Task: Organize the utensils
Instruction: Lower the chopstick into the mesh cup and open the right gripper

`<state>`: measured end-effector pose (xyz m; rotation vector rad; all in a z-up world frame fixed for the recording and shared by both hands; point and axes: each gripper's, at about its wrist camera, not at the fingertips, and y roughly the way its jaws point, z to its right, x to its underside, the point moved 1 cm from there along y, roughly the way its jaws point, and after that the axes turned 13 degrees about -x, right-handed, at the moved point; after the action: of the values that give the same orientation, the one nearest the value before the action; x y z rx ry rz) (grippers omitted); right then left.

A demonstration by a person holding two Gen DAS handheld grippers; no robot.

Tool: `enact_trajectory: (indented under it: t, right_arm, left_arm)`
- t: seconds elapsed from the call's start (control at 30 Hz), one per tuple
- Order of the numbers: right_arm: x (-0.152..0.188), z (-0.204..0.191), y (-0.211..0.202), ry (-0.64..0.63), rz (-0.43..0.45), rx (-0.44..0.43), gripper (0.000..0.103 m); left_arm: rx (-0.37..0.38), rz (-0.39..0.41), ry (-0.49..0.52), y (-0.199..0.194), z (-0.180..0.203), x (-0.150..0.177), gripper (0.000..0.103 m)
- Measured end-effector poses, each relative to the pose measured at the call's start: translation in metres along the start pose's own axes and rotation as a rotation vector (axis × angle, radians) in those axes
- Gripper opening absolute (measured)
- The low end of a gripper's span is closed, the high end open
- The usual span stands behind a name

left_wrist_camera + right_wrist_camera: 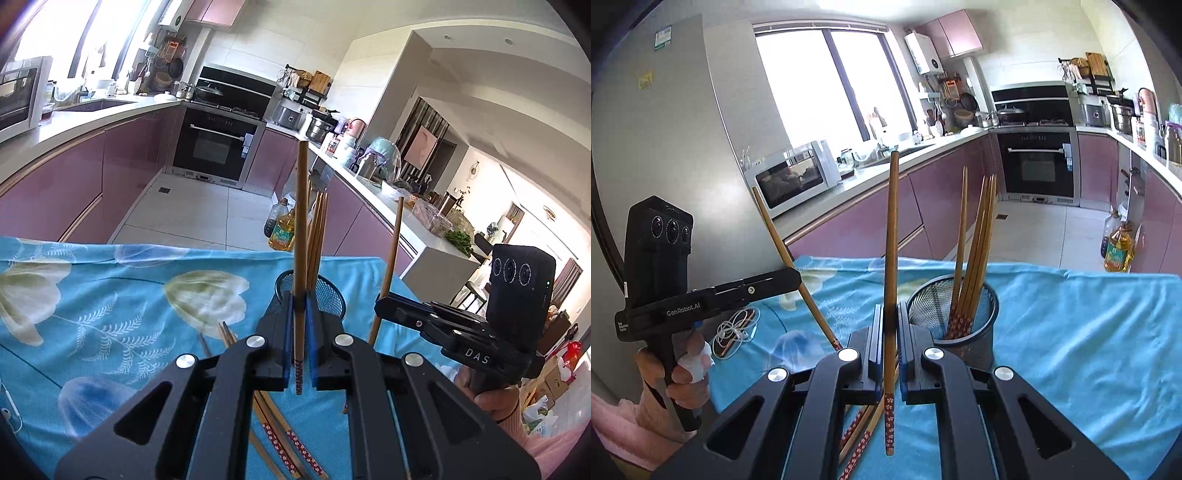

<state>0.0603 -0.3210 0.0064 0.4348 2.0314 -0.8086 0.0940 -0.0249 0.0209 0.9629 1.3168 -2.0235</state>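
Nearest, the left gripper (300, 325) is clenched on one chopstick (301, 236) standing upright, patterned end down. The right gripper (891, 332) grasps another chopstick (891, 258) the same way. Loose chopsticks (860, 435) lie on the counter (1071, 332) beneath, at 6 o'clock. The mesh holder (955, 321) sits just beyond at 1 o'clock of the right gripper, likely nearer that hand.

A blue flowered tablecloth (1071, 332) covers the table. On it stands a black mesh holder (964, 332), loose chopsticks (284, 439) lie near, and a white cable (733, 330) sits coiled.
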Motion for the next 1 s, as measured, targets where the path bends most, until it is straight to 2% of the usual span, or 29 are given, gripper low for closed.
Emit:
enact_trajectory:
  t: [0.43,0.6,0.77,1.0]
  right_arm:
    - [-0.05,0.011,-0.006,-0.053,0.102,0.04,0.006]
    - [-0.063,0.016,-0.002,-0.07,0.127,0.049,0.006]
    - [-0.067,0.023,0.008,-0.074,0.127,0.073,0.006]
    - [-0.055,0.04,0.027,-0.041,0.08,0.096,0.006]
  left_arm:
    - [-0.014,0.103,0.047,0.0,0.023,-0.06,0.007]
    - [-0.031,0.119,0.078,0.006,0.035,-0.074,0.007]
    - [-0.058,0.093,0.136,0.024,0.05,-0.08,0.007]
    - [-0.079,0.014,0.21,0.051,0.058,-0.065,0.007]
